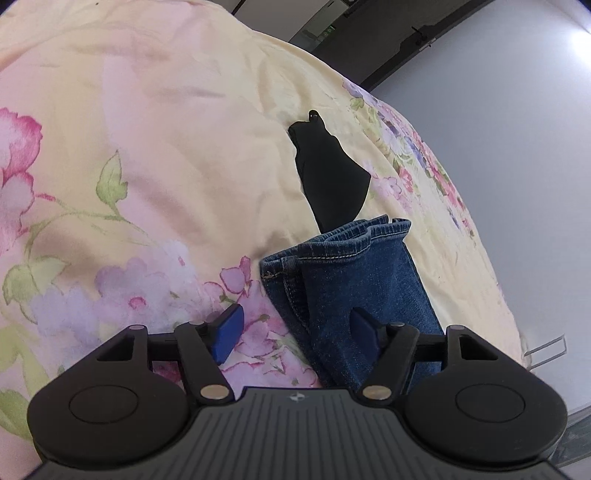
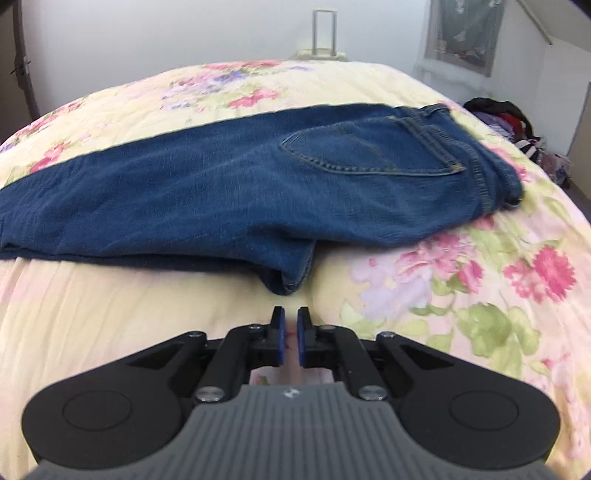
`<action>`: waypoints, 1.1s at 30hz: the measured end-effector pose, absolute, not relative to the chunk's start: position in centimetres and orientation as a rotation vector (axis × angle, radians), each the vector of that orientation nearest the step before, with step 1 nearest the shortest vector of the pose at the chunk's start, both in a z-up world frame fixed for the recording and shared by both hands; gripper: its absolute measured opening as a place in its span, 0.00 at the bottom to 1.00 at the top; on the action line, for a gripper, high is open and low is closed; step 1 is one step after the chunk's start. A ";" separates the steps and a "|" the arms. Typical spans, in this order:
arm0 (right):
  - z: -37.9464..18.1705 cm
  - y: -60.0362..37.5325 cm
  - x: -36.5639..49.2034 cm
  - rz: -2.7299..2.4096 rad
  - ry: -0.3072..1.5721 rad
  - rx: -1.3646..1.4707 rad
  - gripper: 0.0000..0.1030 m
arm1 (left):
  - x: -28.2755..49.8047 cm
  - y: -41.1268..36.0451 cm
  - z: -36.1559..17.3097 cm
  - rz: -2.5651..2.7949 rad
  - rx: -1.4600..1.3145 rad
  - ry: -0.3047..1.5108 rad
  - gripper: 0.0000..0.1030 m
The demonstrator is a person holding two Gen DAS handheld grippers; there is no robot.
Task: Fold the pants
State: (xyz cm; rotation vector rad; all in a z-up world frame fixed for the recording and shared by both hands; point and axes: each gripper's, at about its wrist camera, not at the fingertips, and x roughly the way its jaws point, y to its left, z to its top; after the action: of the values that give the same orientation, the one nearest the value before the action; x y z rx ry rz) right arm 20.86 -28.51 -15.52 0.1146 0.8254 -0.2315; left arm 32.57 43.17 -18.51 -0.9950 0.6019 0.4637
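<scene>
Blue jeans lie across the floral bedspread, folded lengthwise, back pocket up, waistband to the right. In the left wrist view the leg hems reach toward me. My left gripper is open just above the hem end, its right pad over the denim, its left pad over the bedspread. My right gripper is nearly shut and empty, a short way in front of the crotch fold.
A black garment lies on the bed beyond the hems. A pile of clothes sits past the bed's far right edge. A white wall and a white frame stand behind the bed.
</scene>
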 end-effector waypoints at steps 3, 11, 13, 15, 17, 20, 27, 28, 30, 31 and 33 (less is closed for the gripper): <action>-14.1 -28.4 20.1 -0.273 0.709 0.096 0.17 | 32.4 43.8 -19.5 0.449 -1.055 0.559 0.75; -12.3 -26.9 22.8 -0.238 0.568 0.100 0.24 | 34.2 43.7 -20.3 0.441 -1.016 0.516 0.61; -12.1 -26.0 23.9 -0.220 0.547 0.095 0.30 | 34.7 43.4 -20.2 0.452 -0.971 0.522 0.55; -12.1 -25.1 25.1 -0.197 0.536 0.093 0.31 | 35.3 42.9 -19.8 0.462 -0.901 0.545 0.47; -12.4 -24.3 26.3 -0.177 0.538 0.082 0.31 | 35.6 42.6 -19.3 0.465 -0.844 0.566 0.38; -12.8 -23.2 28.4 -0.124 0.562 0.064 0.33 | 36.4 41.9 -18.0 0.478 -0.779 0.585 0.24; -13.5 -17.4 35.8 0.114 0.629 0.071 0.32 | 36.7 39.4 -12.7 0.489 -0.649 0.530 0.19; -13.7 -16.0 36.7 0.137 0.639 0.058 0.32 | 36.8 39.2 -11.8 0.473 -0.642 0.521 0.18; -14.3 -13.7 38.0 0.181 0.654 0.056 0.30 | 37.1 38.7 -9.8 0.443 -0.638 0.499 0.18; -14.6 -12.5 38.3 0.213 0.659 0.070 0.28 | 37.3 38.3 -8.7 0.427 -0.630 0.488 0.17; -15.4 -10.3 38.2 0.255 0.662 0.058 0.28 | 37.5 37.3 -6.7 0.396 -0.607 0.465 0.16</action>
State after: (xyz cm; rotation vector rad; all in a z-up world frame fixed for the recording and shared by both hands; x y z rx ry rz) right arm 38.20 -10.26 -15.40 0.0578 0.6620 0.2550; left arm 37.47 37.30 -6.68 -0.6074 0.4652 0.3958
